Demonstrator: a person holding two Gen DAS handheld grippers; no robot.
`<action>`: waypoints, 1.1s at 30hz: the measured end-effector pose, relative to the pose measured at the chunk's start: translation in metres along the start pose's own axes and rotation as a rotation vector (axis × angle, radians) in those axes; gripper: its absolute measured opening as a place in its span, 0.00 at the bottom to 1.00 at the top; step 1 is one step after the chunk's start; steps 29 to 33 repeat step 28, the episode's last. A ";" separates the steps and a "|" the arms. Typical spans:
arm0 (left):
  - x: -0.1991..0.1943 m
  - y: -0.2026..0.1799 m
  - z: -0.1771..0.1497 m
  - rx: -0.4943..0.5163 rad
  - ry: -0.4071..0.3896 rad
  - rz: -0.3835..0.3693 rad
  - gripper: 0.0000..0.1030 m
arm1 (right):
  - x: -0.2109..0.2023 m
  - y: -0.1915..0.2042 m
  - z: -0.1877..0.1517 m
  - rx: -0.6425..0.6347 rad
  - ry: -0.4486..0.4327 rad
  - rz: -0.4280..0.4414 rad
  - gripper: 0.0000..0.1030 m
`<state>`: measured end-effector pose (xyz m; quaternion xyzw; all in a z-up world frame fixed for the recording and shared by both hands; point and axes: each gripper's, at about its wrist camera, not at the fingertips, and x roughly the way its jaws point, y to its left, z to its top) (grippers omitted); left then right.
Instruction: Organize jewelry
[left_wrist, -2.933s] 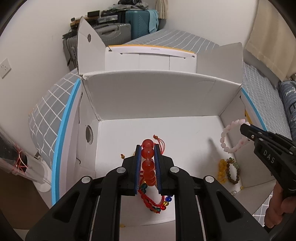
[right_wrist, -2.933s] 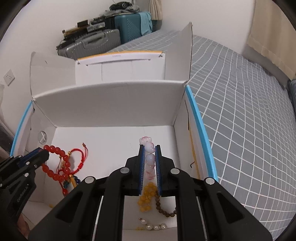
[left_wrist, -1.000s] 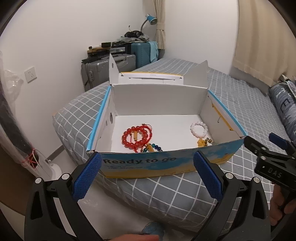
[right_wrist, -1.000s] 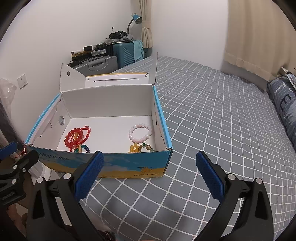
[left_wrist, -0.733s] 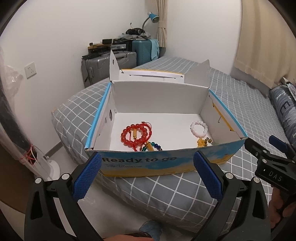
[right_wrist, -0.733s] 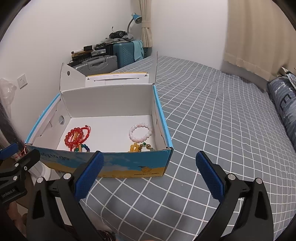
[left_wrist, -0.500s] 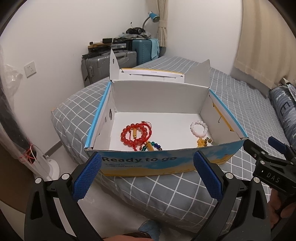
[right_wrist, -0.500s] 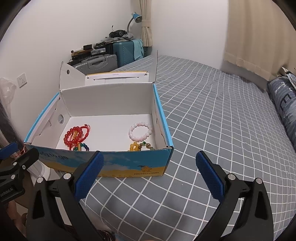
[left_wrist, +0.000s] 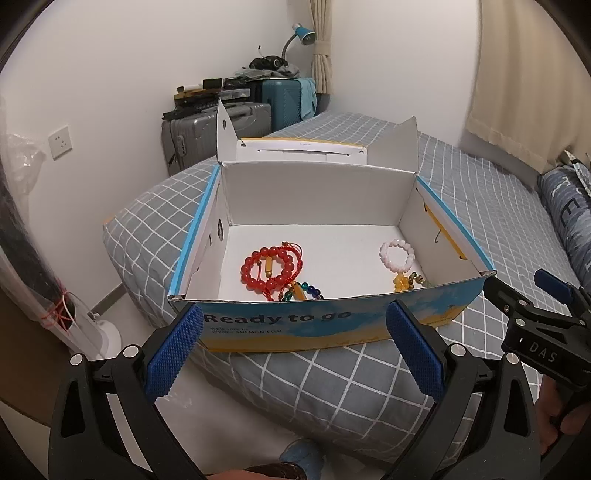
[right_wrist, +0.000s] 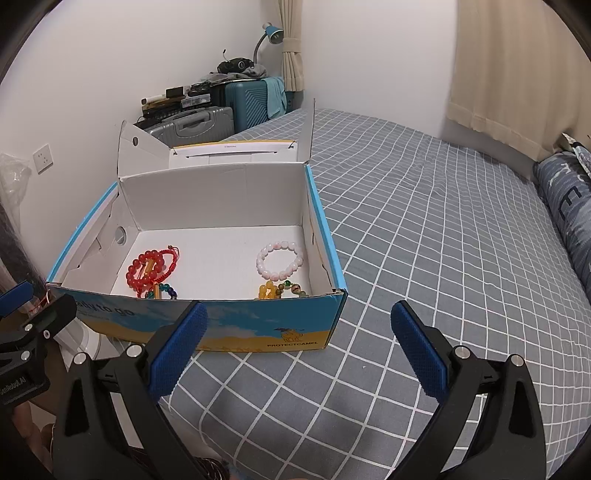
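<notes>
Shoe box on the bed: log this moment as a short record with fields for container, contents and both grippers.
container: open shoe box on grid-pattern bed
left side of box: red bead bracelet with red cord
right side of box: pink bead bracelet; yellow beads just in front of it
left gripper: open, empty, outside the box
right gripper: open, empty, outside the box

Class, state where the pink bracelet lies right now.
In both views the pink bracelet lies inside the box, near its right wall, just behind the yellow beads.

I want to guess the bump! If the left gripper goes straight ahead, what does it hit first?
Probably the box's printed front wall, before any bracelet; the open left gripper points at it, though depth is unclear.
</notes>
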<state>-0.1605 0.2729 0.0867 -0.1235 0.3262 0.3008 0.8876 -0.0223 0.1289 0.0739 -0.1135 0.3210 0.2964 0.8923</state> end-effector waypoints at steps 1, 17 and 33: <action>0.000 0.000 0.000 0.000 0.000 -0.001 0.95 | 0.000 0.000 0.000 -0.001 0.000 0.001 0.93; -0.002 0.001 -0.001 0.004 -0.011 0.004 0.95 | 0.000 -0.001 0.000 -0.002 0.000 0.000 0.93; 0.000 0.005 -0.001 -0.014 -0.006 0.005 0.95 | 0.001 -0.001 -0.001 -0.002 0.002 0.000 0.93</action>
